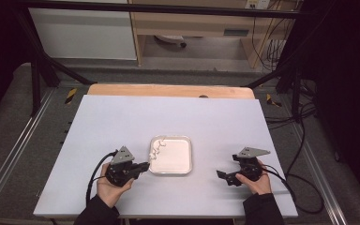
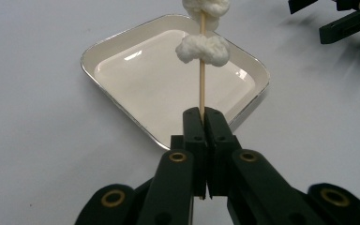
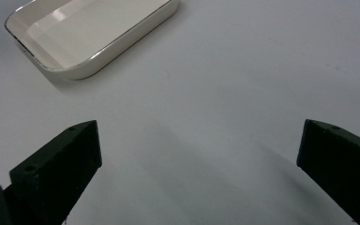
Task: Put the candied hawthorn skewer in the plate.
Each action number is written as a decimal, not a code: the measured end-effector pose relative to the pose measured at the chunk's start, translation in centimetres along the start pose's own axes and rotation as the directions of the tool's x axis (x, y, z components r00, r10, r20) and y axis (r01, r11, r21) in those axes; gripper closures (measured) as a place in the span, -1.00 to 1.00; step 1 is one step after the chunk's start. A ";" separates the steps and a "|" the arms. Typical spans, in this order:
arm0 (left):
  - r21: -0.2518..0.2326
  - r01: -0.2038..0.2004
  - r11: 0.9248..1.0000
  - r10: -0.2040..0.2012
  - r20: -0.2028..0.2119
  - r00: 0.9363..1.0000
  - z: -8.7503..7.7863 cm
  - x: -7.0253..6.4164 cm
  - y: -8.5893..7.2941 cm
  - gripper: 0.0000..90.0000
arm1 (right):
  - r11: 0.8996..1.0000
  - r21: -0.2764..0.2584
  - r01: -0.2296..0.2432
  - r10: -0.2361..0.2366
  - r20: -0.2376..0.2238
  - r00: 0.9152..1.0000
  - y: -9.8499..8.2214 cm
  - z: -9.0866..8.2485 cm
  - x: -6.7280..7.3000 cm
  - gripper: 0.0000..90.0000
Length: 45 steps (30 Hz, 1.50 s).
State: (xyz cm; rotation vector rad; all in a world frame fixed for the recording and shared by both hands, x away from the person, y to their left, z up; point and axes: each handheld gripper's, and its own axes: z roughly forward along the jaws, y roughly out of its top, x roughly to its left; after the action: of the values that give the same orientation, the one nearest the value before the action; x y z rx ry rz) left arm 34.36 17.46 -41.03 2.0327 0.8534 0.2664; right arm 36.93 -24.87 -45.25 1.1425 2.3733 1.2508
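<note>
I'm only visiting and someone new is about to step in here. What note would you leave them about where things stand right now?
Left gripper: shut on a thin wooden skewer, which it holds out over the white tray.
On the skewer: two white fluffy lumps, threaded one above the other and apart from each other.
Right gripper: open, nothing between its jaws, above the bare table to the right of the tray.
Done: two lumps are on the skewer.
Left: probably to set the loaded skewer down in the tray or slide the lumps off with the free gripper; which one is meant I cannot tell.
</note>
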 end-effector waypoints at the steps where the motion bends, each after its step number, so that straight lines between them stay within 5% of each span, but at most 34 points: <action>1: 0.005 0.001 1.000 -0.001 0.002 1.000 0.1 0.1 0.2 0.97 | 1.000 0.004 -0.002 0.002 0.006 1.000 -0.1 -0.1 -0.1 -0.98; 14: 0.092 0.013 0.996 -0.012 -0.013 1.000 2.0 0.0 2.5 0.97 | 1.000 -0.010 -0.003 0.004 0.026 1.000 -1.3 -1.3 -1.0 -0.98; 22: 0.147 0.015 0.989 -0.006 -0.061 0.998 4.2 0.0 3.4 0.97 | 1.000 -0.015 -0.010 0.010 0.017 1.000 -1.5 -1.5 -1.2 -0.98; 30: 0.221 0.009 0.975 0.011 -0.089 0.996 6.5 -0.2 3.3 0.97 | 1.000 -0.010 -0.009 0.010 0.016 1.000 -1.6 -1.4 -1.2 -0.98; 45: 0.305 0.001 0.952 0.039 -0.125 0.991 8.0 -0.6 2.8 0.97 | 1.000 -0.007 -0.012 0.012 0.009 1.000 -1.6 -1.4 -1.1 -0.98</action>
State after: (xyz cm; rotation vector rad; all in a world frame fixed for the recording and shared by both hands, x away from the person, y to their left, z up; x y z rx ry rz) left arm 39.09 10.76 -43.34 2.3311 1.0064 0.2953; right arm 36.14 -27.06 -45.84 1.1588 2.3575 1.2544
